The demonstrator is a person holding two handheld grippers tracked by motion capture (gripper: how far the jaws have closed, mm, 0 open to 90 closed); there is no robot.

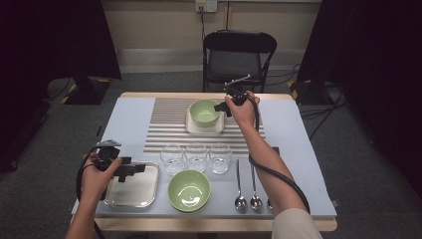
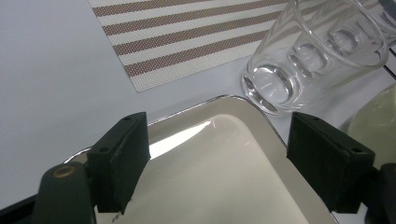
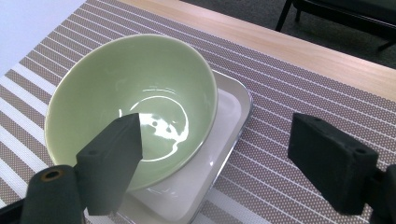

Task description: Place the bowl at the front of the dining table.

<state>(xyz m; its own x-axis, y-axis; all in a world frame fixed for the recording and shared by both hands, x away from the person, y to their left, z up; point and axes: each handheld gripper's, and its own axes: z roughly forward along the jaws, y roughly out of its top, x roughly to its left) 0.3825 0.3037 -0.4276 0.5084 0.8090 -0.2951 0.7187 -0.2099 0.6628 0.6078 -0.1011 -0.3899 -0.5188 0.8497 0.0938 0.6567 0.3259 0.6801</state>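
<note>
A green bowl (image 1: pixel 204 112) (image 3: pixel 135 102) sits on a white square plate (image 1: pixel 218 128) (image 3: pixel 224 140) on the striped placemat (image 1: pixel 166 122) at the table's back centre. My right gripper (image 1: pixel 222 107) (image 3: pixel 215 158) hovers open at the bowl's right rim, one jaw over the bowl, the other over the mat. A silver tray (image 1: pixel 144 191) (image 2: pixel 224 177) lies at the front left, and my left gripper (image 1: pixel 133 169) (image 2: pixel 217 161) is open just above it with nothing between its jaws. A second green bowl (image 1: pixel 189 190) stands at the front centre.
Three clear glasses (image 1: pixel 195 158) (image 2: pixel 308 51) stand in a row between the mat and the front bowl. Three spoons (image 1: pixel 247 199) lie at the front right. A black folding chair (image 1: pixel 238 57) stands behind the table. The pale blue table cover (image 1: pixel 293 139) is bare at right.
</note>
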